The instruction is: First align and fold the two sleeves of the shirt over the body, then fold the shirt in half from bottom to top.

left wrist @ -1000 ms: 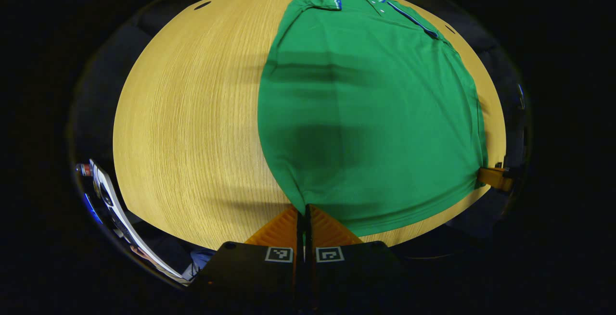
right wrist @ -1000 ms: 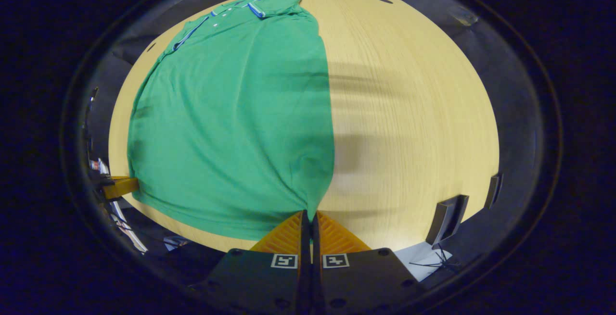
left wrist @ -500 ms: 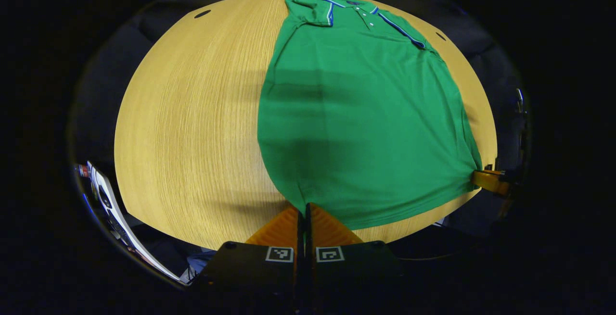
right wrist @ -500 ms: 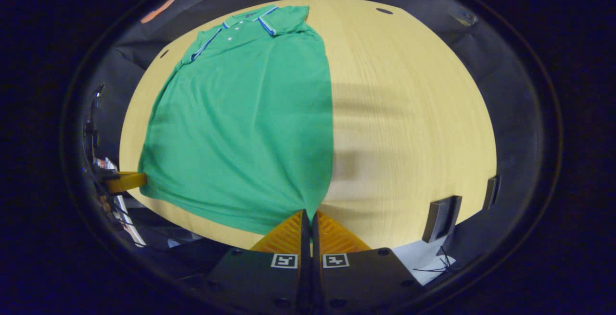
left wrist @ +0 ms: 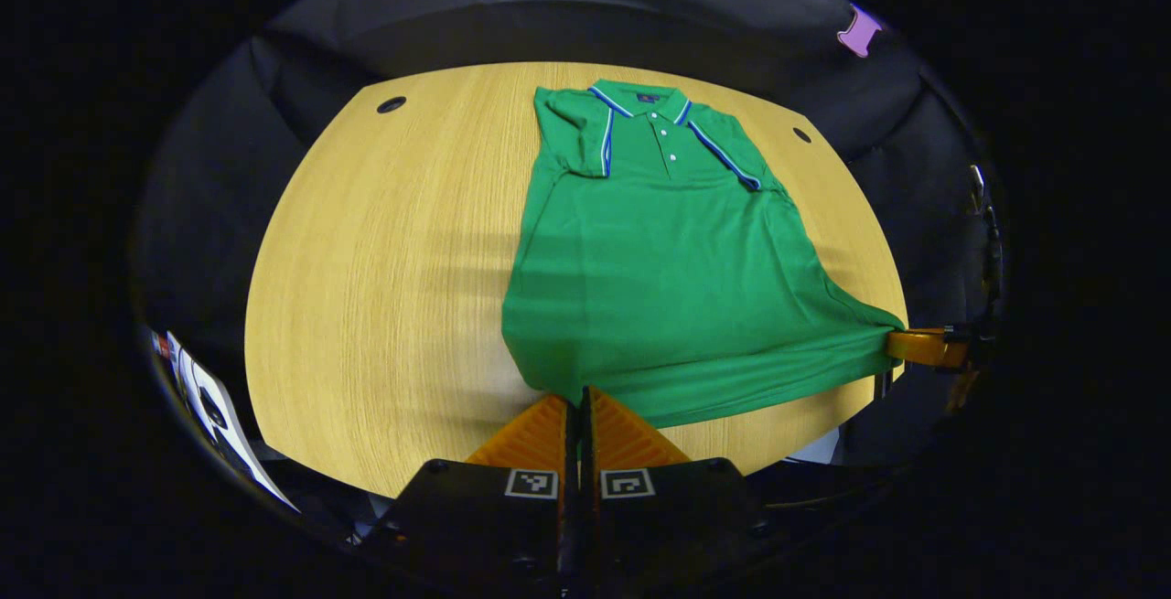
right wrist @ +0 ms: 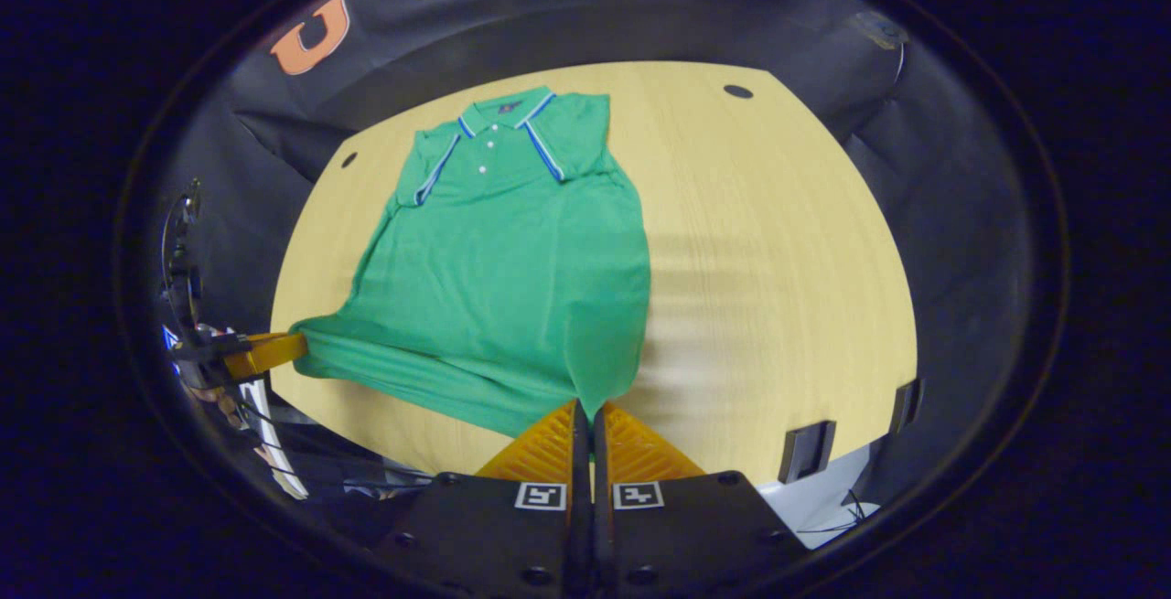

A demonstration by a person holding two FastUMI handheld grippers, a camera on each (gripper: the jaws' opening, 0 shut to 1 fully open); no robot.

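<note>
Your green polo shirt (left wrist: 668,279) lay collar-far on the table, both sleeves folded in, its bottom hem corners lifted.

Pale wood-grain bench (left wrist: 384,288) — two dark round holes (left wrist: 391,104) at its far corners, black cloth wall (right wrist: 640,27) behind; two dark brackets (right wrist: 805,451) clipped on its near edge.

Hem corners (left wrist: 574,390) — hidden between tongs

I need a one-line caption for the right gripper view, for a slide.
Right claw shut on the green shirt hem corner, left claw holding the opposite corner above the wooden table.
</note>
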